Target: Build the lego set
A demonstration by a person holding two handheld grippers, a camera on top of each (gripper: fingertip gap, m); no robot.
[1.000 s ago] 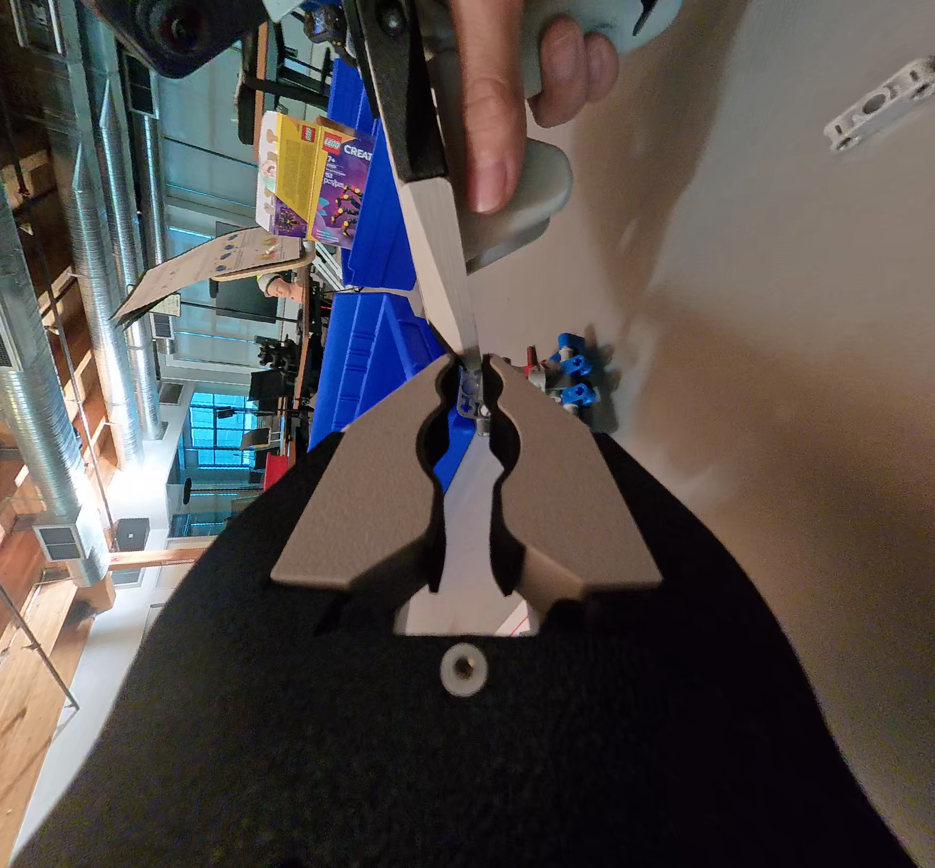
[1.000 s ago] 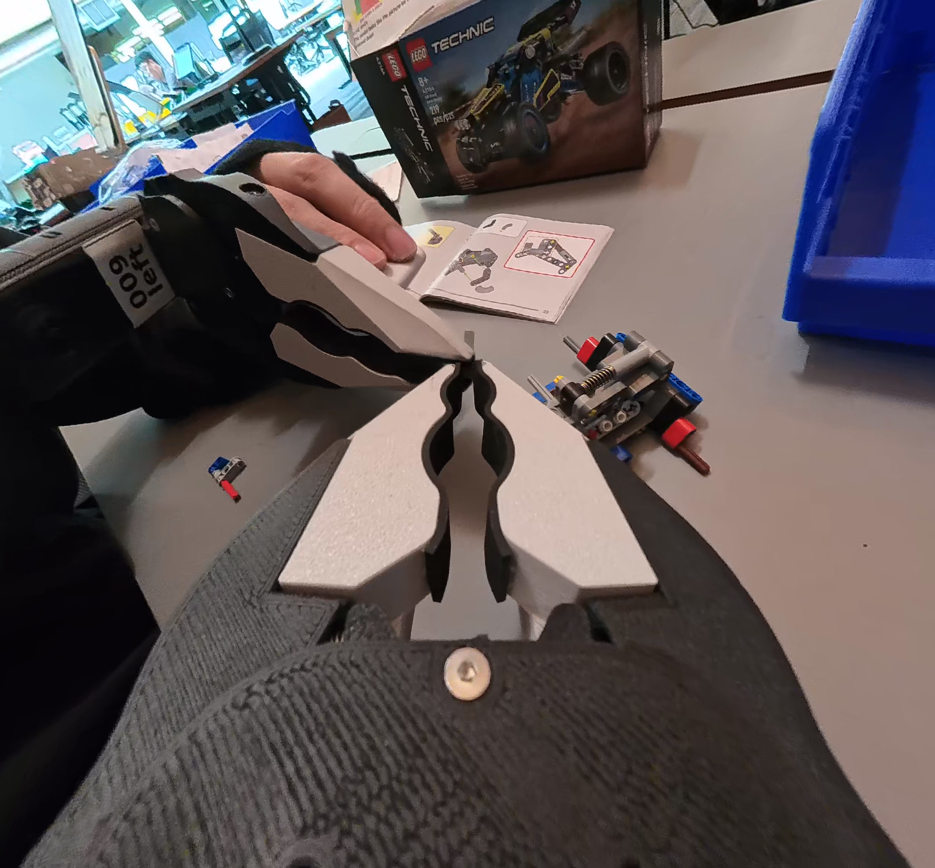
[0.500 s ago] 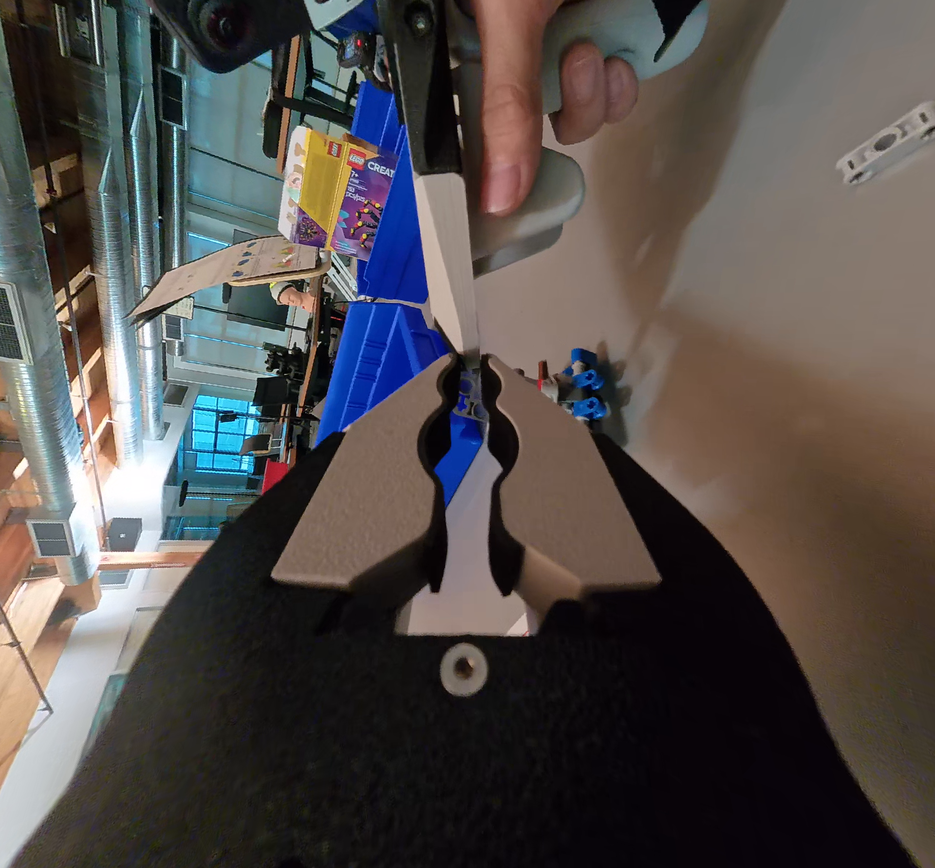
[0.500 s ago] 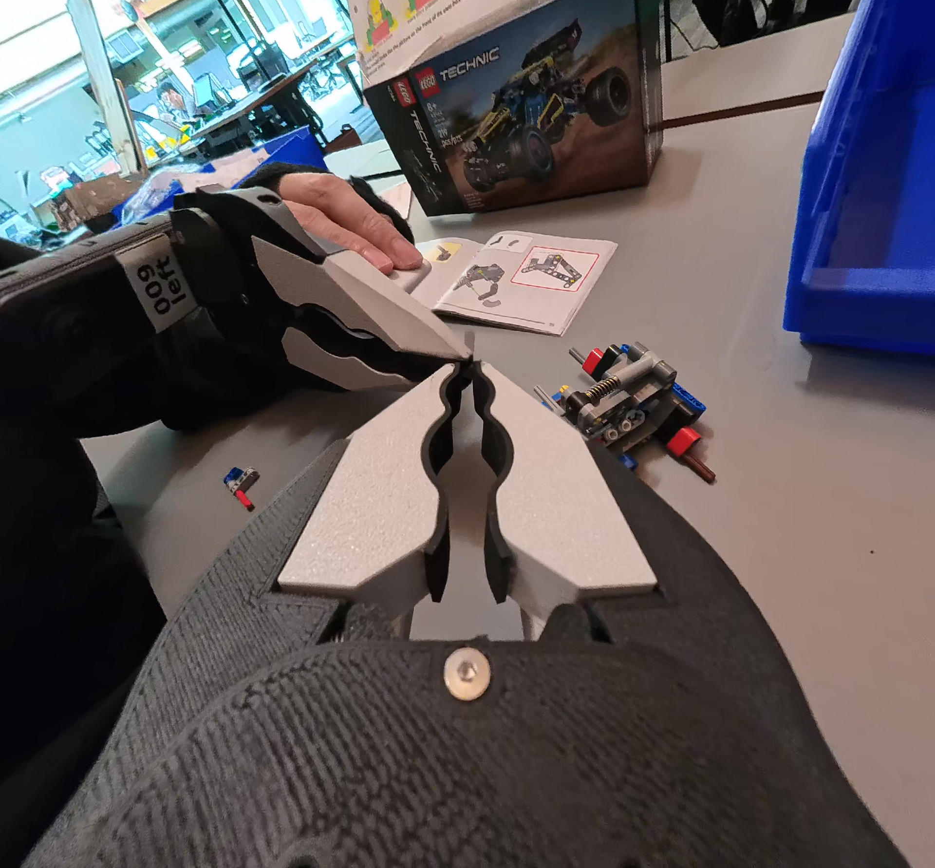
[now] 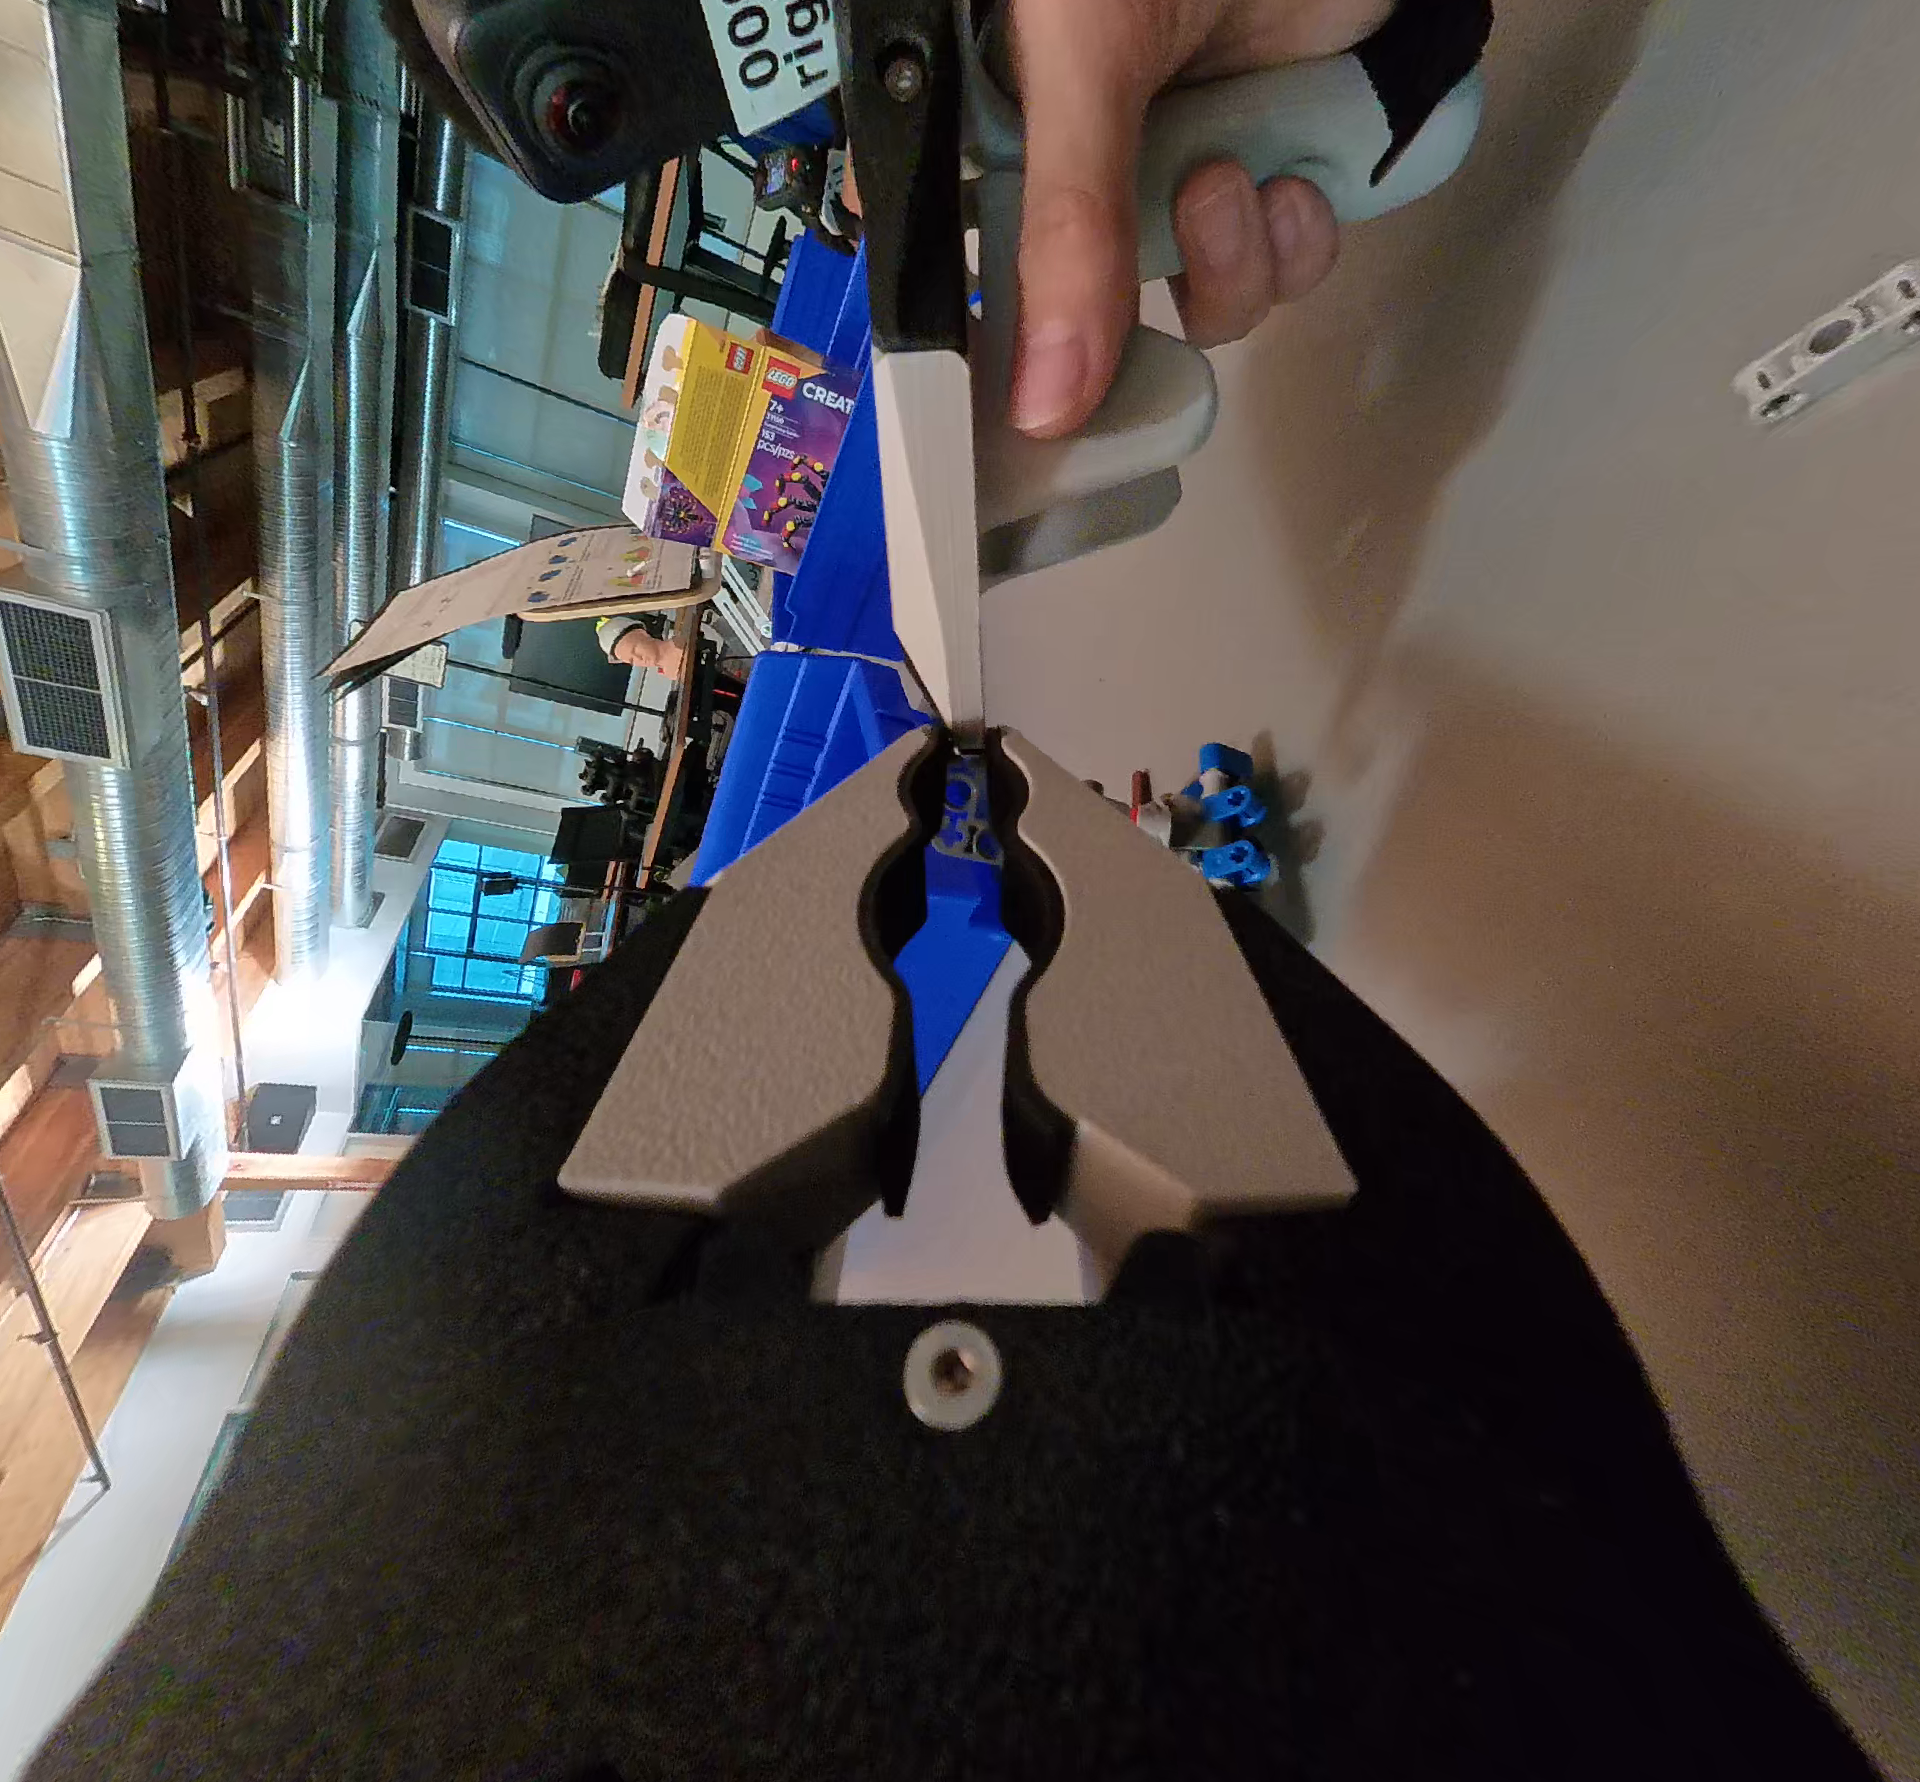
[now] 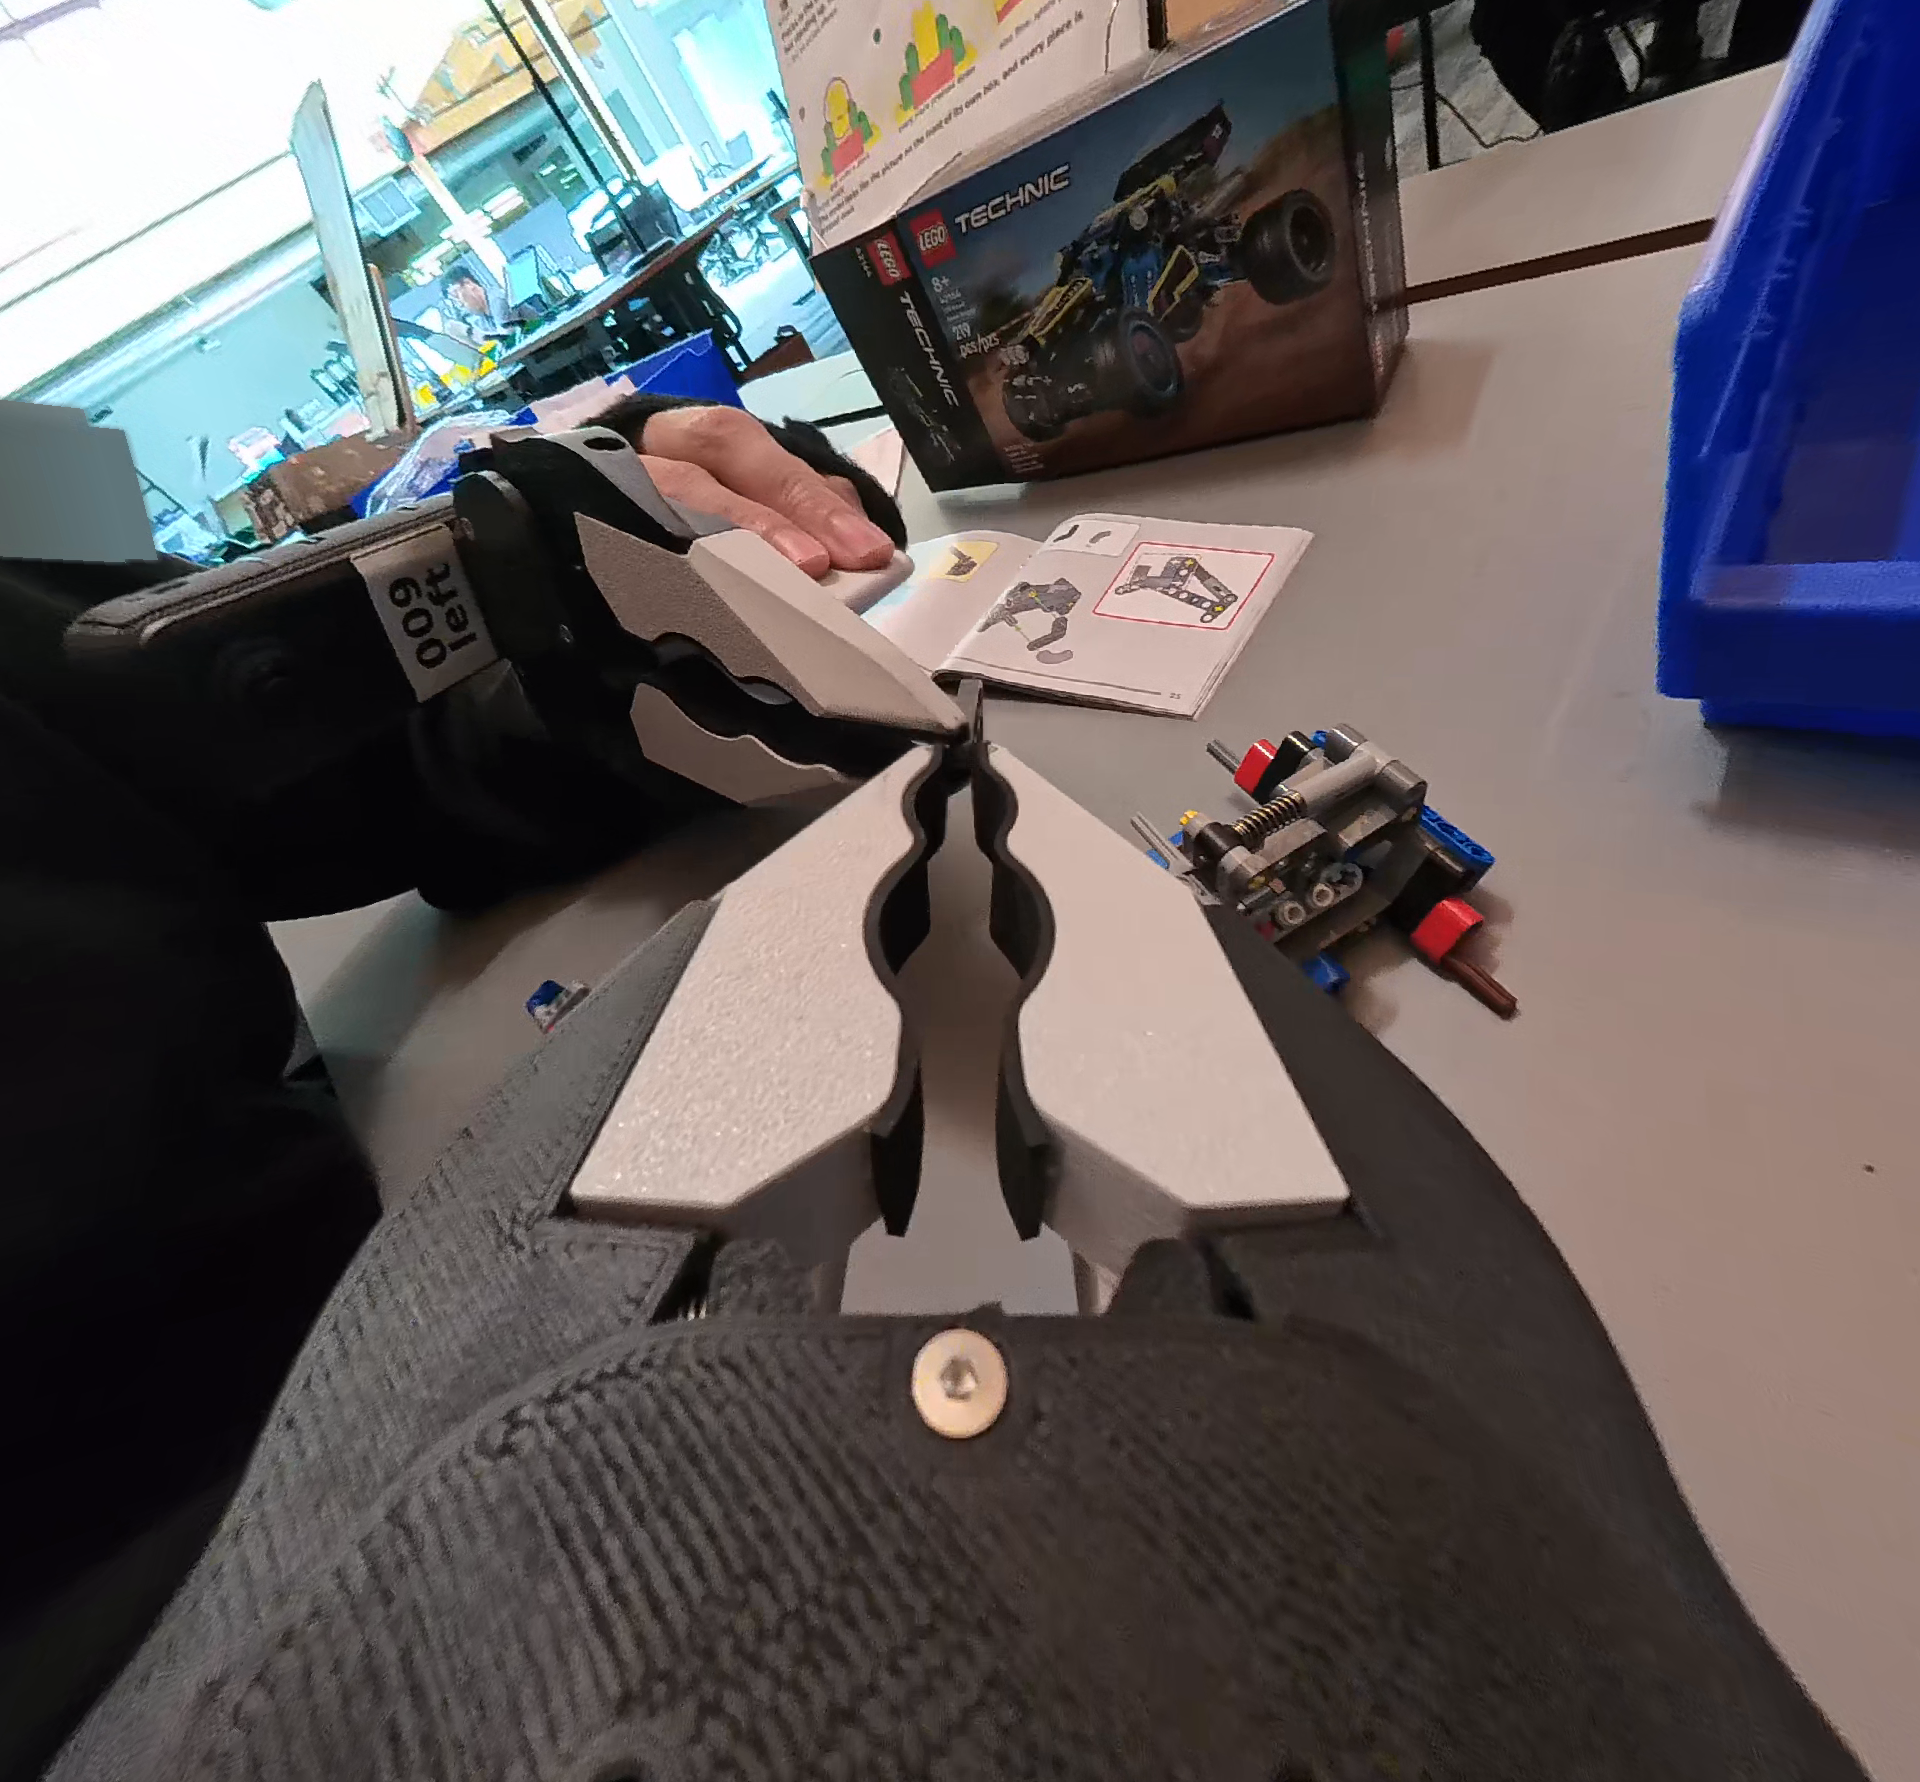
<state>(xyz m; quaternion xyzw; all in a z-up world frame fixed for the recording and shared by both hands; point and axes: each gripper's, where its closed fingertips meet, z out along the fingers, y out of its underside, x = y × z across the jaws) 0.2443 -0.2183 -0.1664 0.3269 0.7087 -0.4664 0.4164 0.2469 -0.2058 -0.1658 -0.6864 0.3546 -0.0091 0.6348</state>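
Two hand-held grippers met tip to tip above a grey tabletop. The left gripper had its fingers almost shut, pinching a small grey building piece with round holes between the pads near their tips. The right gripper was turned at a right angle to it. Its fingers were drawn together with no gap visible at the tips, and they touched the outer end of that piece. Whether they gripped anything of their own could not be told; only a thin dark sliver showed there.

Set against the moment before, little had shifted. Both grippers stayed joined at the same spot, with the piece held clear of the tabletop.

Just to the right lay a part-built model in grey, blue and red, with a spring on top. Beyond it lay an open instruction booklet, then a boxed building set. A blue bin stood at the far right. A tiny blue and red piece lay near the left, and a white beam with holes lay well apart.
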